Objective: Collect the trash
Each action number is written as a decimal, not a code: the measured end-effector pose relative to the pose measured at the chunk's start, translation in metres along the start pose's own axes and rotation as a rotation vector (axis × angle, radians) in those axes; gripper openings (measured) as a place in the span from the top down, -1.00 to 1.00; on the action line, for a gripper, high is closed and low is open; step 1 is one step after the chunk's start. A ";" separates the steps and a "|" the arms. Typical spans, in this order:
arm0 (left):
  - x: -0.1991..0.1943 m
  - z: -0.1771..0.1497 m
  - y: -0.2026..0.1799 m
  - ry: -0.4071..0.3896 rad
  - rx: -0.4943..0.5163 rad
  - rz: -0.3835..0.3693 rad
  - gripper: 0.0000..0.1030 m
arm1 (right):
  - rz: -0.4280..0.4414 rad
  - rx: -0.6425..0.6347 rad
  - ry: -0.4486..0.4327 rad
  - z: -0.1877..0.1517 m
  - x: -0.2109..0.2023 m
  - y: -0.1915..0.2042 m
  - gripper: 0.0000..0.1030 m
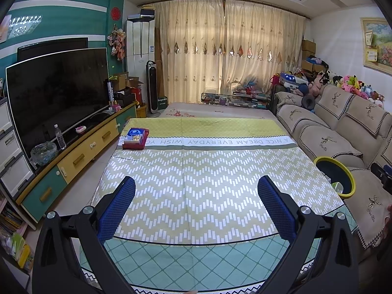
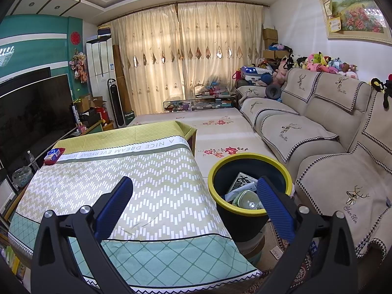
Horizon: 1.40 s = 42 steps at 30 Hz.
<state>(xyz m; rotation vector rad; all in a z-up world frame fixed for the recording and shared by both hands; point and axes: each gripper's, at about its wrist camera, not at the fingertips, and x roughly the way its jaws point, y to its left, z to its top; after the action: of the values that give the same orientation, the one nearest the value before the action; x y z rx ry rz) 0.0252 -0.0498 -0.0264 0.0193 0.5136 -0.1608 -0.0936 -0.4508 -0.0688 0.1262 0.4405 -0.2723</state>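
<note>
A dark bin with a yellow rim (image 2: 248,158) stands on the floor between the table and the sofa; it also shows at the right edge of the left wrist view (image 1: 351,178). Inside it lie a clear plastic cup (image 2: 247,199), a patterned carton (image 2: 241,180) and paper. My right gripper (image 2: 194,192) is open and empty, above the table's right edge beside the bin. My left gripper (image 1: 196,191) is open and empty over the middle of the table (image 1: 196,166), which has a zigzag cloth.
A red tray with a blue tissue pack (image 1: 135,137) sits at the table's far left; it also shows in the right wrist view (image 2: 54,155). A TV cabinet (image 1: 80,154) runs along the left, a beige sofa (image 2: 325,147) along the right.
</note>
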 end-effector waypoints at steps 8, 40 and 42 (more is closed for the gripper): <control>0.000 -0.001 0.000 0.003 0.002 -0.003 -0.91 | 0.000 0.001 0.005 -0.003 0.003 0.001 -0.87; 0.012 0.001 -0.003 0.032 0.009 -0.022 -0.91 | -0.001 0.003 0.017 -0.010 0.007 0.000 -0.87; 0.014 0.001 -0.002 0.038 0.004 -0.027 -0.91 | -0.001 0.003 0.020 -0.011 0.008 0.000 -0.87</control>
<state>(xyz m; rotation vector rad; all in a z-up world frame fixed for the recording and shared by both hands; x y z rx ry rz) 0.0374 -0.0540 -0.0328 0.0190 0.5516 -0.1876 -0.0913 -0.4511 -0.0826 0.1314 0.4599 -0.2726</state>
